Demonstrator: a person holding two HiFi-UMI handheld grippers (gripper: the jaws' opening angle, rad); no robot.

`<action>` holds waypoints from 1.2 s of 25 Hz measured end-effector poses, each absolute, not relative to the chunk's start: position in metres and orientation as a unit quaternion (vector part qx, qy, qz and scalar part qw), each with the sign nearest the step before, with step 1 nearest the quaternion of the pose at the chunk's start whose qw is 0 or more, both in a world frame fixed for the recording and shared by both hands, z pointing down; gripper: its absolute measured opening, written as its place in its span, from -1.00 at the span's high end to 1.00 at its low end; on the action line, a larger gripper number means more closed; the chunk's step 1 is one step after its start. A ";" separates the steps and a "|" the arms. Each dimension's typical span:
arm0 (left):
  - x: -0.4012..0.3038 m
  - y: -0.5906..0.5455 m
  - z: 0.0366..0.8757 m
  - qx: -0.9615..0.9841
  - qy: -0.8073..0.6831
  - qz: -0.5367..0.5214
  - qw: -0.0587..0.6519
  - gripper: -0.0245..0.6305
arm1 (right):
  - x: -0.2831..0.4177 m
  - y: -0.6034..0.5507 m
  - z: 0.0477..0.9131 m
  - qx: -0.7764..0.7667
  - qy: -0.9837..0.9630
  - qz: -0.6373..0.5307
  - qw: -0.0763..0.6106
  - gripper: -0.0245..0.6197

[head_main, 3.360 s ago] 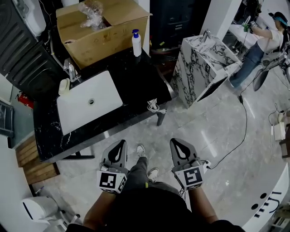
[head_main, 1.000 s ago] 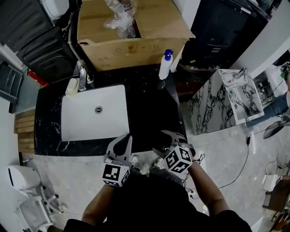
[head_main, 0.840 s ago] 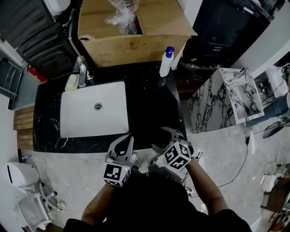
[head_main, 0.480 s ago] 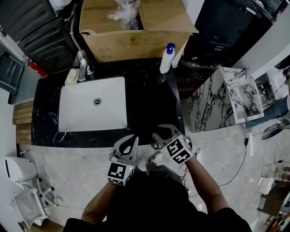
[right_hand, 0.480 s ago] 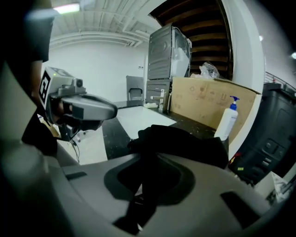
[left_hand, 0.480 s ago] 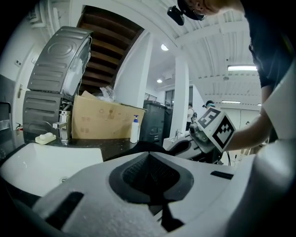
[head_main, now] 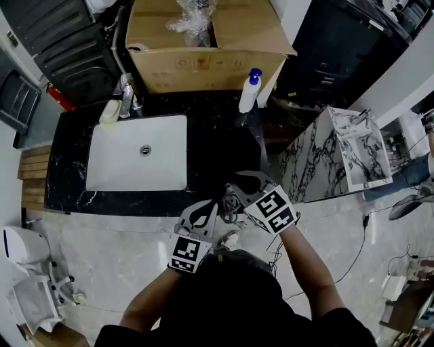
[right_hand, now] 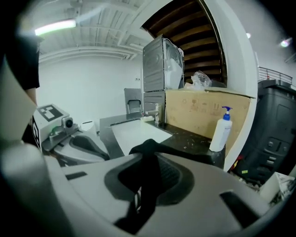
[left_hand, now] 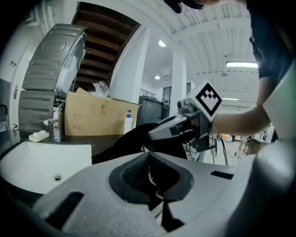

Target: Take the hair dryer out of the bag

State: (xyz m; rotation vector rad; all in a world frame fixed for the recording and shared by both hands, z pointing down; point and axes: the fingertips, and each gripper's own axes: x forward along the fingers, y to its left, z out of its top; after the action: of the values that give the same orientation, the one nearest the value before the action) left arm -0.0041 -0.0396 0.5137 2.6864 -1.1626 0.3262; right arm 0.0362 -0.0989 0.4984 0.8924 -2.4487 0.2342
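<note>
Two grippers: the left gripper [head_main: 205, 209] and the right gripper [head_main: 232, 196] sit side by side at the front edge of the bench [head_main: 224, 135], right of the sink [head_main: 135, 152], tips close together.
Left jaws: pressed tight together. Dark cloth starts right at their tips, and it cannot be told whether any of it is nipped.
Right jaws: narrow and closing, with a strip of black cloth running down between them, pinched.
Black bag [left_hand: 122, 143]: on the front right part of the bench. In the left gripper view it is a dark hump that rises toward the right gripper. In the head view it is hard to pick out against the black top.
Hair dryer: out of sight; only the bag's cloth shows.
Bench top: black and speckled, with the white sink set into its left half.
Back of bench: a cardboard box [head_main: 210, 41] has crumpled clear plastic [head_main: 193, 17] on top. A white pump bottle [head_main: 249, 91] with a blue head stands just beside the box's front right corner.
Behind the sink: a faucet [head_main: 127, 95], and a pale soap bar [head_main: 110, 112] next to it.
Off to the right: a marble-patterned stand [head_main: 325, 156] on the floor, apart from the bench.
</note>
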 end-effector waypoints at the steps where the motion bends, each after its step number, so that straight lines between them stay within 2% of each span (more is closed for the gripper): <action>1: -0.001 -0.040 0.516 0.907 -0.392 0.115 0.102 0.86 | 0.036 -0.100 0.496 0.329 -0.905 0.086 0.256 0.79; 13: 0.046 -0.042 0.537 0.906 -0.370 0.153 0.135 0.85 | 0.039 -0.105 0.476 0.329 -0.911 0.089 0.233 0.79; 14: 0.050 -0.045 0.539 0.904 -0.373 0.157 0.137 0.79 | 0.039 -0.105 0.476 0.329 -0.911 0.091 0.231 0.79; 15: 0.053 -0.048 0.541 0.901 -0.377 0.162 0.140 0.65 | 0.040 -0.105 0.476 0.329 -0.911 0.093 0.230 0.79; 19: 0.055 -0.066 0.553 0.885 -0.397 0.179 0.166 0.58 | 0.040 -0.107 0.474 0.332 -0.912 0.096 0.222 0.79; 23: 0.061 -0.079 0.572 0.863 -0.409 0.193 0.227 0.30 | 0.040 -0.110 0.472 0.332 -0.912 0.098 0.218 0.79; 30: 0.062 -0.088 0.575 0.856 -0.415 0.219 0.218 0.38 | 0.045 -0.116 0.471 0.331 -0.914 0.095 0.214 0.79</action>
State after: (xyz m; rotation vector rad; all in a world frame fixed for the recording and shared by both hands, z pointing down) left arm 0.0618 -0.0881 0.5748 2.3701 -1.1477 0.6070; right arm 0.0447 -0.1158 0.4705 0.9182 -2.5358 0.2642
